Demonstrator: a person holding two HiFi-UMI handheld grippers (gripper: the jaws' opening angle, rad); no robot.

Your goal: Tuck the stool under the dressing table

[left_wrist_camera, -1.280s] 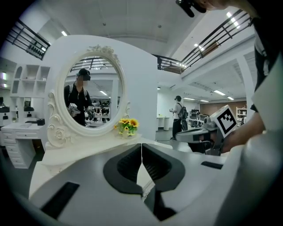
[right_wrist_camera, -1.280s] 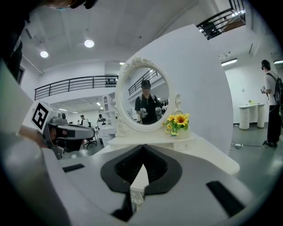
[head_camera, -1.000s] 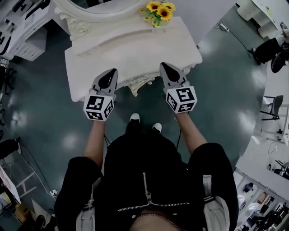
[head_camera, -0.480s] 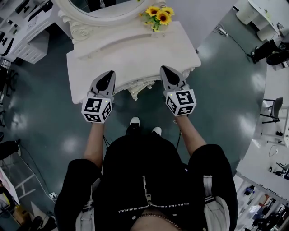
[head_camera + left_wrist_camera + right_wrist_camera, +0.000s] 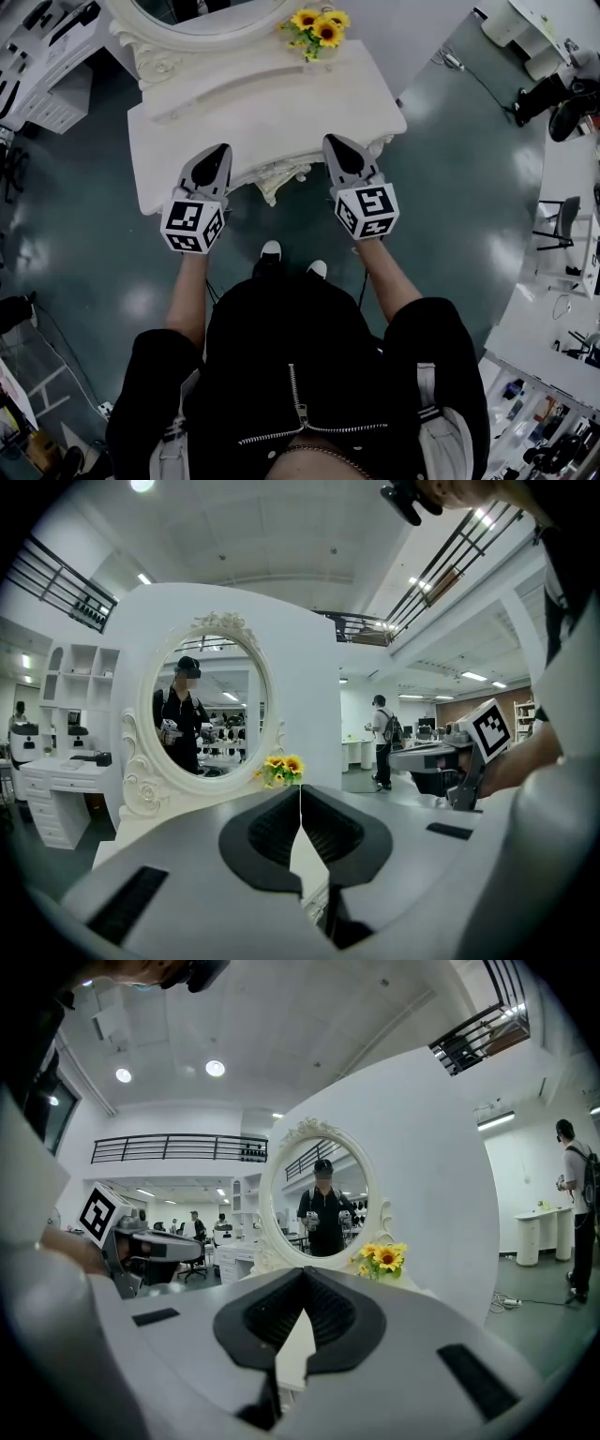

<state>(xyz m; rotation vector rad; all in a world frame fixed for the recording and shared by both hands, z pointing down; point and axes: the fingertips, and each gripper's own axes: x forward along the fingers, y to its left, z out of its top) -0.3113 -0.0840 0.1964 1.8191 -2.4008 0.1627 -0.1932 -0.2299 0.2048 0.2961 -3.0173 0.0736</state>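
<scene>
While the person stands facing the dressing table (image 5: 262, 103), the left gripper (image 5: 218, 155) and the right gripper (image 5: 335, 145) hang over its front edge, both with jaws pressed together and nothing between them; the gripper views show the same closed tips on the left gripper (image 5: 300, 794) and the right gripper (image 5: 303, 1274). No view lets the stool be made out; the space below the table's carved front apron (image 5: 281, 176) is hidden in shadow. The person's white-toed shoes (image 5: 271, 251) stand on the glossy dark floor (image 5: 469, 187) just short of the table's front. At the back of the table rises an oval mirror (image 5: 187, 14) in an ornate white frame, with a bunch of sunflowers (image 5: 316, 28) beside it at the back right corner. A white cabinet (image 5: 47, 66) stands off the table's left end, and a dark chair (image 5: 562, 220) stands well apart from its right end. A cable (image 5: 469, 70) trails on the floor beyond the right end. A person with a backpack (image 5: 384, 733) stands far behind the table. The only markings are black-and-white square patterns on each gripper's cube (image 5: 192, 223); no legible writing shows.
</scene>
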